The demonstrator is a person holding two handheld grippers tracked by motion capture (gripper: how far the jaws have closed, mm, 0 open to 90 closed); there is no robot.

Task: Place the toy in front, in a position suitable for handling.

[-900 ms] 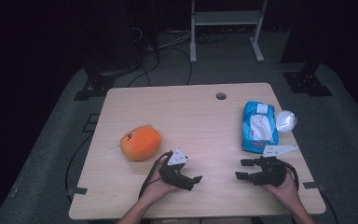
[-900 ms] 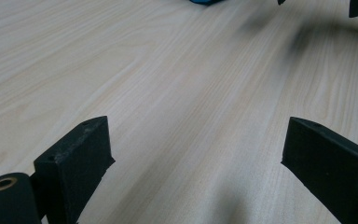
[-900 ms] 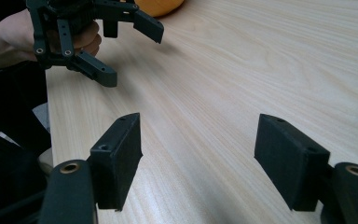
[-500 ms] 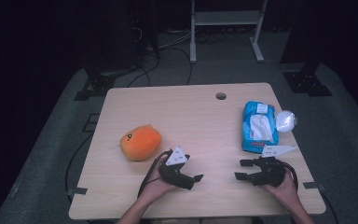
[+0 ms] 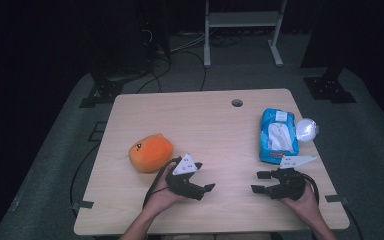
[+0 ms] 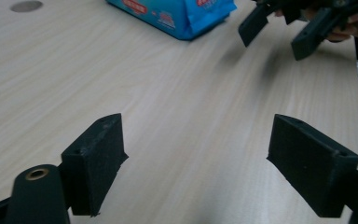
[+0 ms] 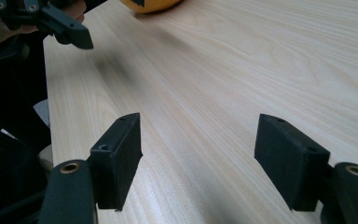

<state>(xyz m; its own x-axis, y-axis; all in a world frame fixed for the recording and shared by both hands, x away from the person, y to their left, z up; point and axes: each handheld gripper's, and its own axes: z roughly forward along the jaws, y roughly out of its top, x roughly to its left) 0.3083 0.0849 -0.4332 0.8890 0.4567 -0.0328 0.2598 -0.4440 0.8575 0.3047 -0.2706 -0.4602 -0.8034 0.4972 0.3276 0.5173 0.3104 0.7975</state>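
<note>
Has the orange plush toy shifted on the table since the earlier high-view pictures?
No. In the high view the orange plush toy lies at the same spot relative to the table's near-left edge and the cable hole.

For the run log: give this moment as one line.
left tongs: open, empty | right tongs: open, empty | orange plush, blue wipes pack: untouched

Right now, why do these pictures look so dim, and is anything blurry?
High view: the table is lit, the room behind nearly black. Left gripper view: the blue packet and the far tool look soft. Right gripper view: soft shadow under the other tool.
</note>
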